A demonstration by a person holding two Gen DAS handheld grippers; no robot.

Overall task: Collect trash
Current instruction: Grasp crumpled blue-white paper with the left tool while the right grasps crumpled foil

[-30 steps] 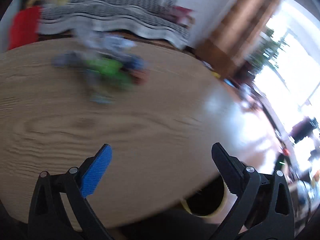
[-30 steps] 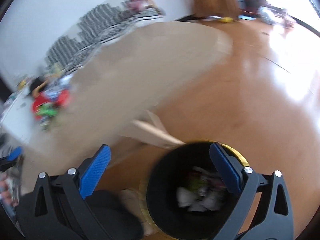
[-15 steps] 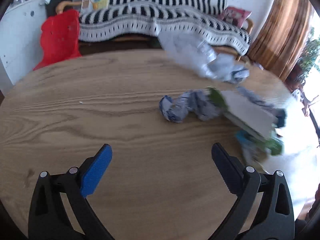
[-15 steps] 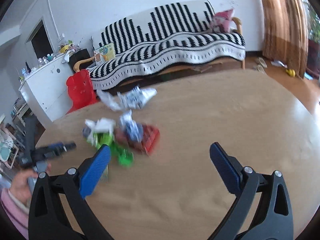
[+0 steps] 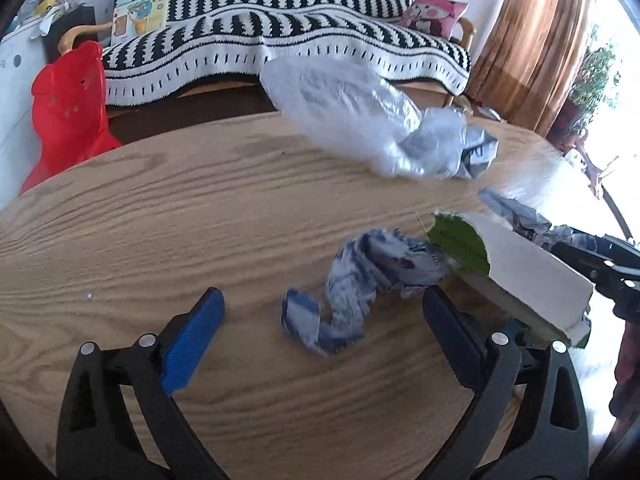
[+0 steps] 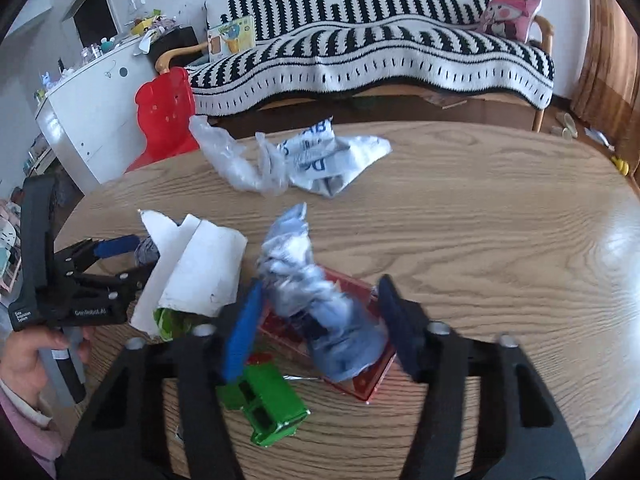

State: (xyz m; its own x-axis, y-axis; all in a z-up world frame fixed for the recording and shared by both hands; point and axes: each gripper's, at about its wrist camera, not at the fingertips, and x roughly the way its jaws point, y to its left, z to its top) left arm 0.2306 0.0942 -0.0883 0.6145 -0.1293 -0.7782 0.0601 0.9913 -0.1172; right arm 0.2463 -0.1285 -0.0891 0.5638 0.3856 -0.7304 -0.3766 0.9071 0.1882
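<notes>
Trash lies on a round wooden table (image 5: pixel 168 216). My left gripper (image 5: pixel 322 322) is open around a crumpled blue-grey wrapper (image 5: pixel 360 276), just short of it. A torn white-and-green carton (image 5: pixel 516 264) lies to its right. My right gripper (image 6: pixel 320 320) is partly closed around a crumpled blue-silver wrapper (image 6: pixel 308 280) that lies on a red packet (image 6: pixel 360 376); its pads stand close to the wrapper. A green box (image 6: pixel 264 408) lies below the left finger. The left gripper (image 6: pixel 100 260) shows at the left, beside the white carton (image 6: pixel 200 272).
A clear plastic bag and crumpled printed bag (image 5: pixel 376 124) lie at the table's far side, also seen in the right wrist view (image 6: pixel 304 160). Behind the table stand a striped sofa (image 6: pixel 380 48), a red chair (image 6: pixel 164 116) and a white cabinet (image 6: pixel 88 96).
Both grippers swung from the bin and floor side back over the table and came down close to the trash pile. The right gripper's jaws have narrowed around the blue-silver wrapper.
</notes>
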